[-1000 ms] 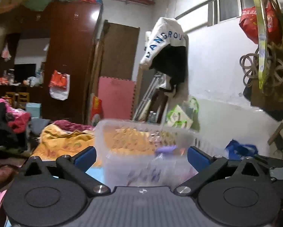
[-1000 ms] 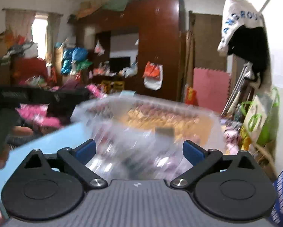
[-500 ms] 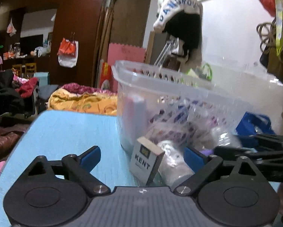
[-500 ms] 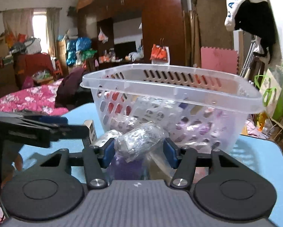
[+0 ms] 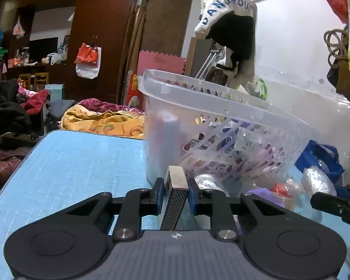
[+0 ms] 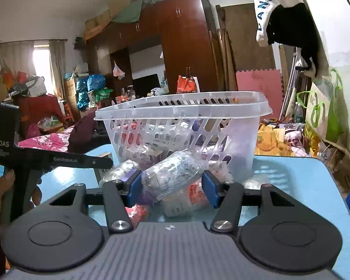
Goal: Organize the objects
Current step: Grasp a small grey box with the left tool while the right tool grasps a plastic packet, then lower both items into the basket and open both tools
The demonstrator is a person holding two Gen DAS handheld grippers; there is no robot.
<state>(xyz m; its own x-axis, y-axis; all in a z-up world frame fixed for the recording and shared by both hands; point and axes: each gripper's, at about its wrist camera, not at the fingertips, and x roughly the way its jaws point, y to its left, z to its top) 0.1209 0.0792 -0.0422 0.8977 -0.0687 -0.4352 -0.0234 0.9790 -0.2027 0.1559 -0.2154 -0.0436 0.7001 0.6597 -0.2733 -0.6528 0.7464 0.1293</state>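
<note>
A clear plastic basket (image 5: 221, 107) with several packets inside stands on the blue table (image 5: 76, 161); it also shows in the right wrist view (image 6: 184, 107). My left gripper (image 5: 176, 192) is shut on a small Kent cigarette box (image 5: 176, 193) just in front of the basket. My right gripper (image 6: 171, 183) is shut on a clear-wrapped packet (image 6: 172, 175), held low before the basket. More wrapped packets (image 5: 317, 182) lie on the table by the basket's right side.
The left gripper's body (image 6: 51, 161) and the hand holding it show at the left of the right wrist view. A blue bag (image 5: 319, 154) sits past the table's right edge. A cluttered bed (image 5: 105, 121) and a wardrobe (image 6: 182, 44) lie beyond.
Both grippers dropped from basket height to the table. The left gripper closed on the Kent box. The right gripper closed on the wrapped packet half a second ago and still holds it.
</note>
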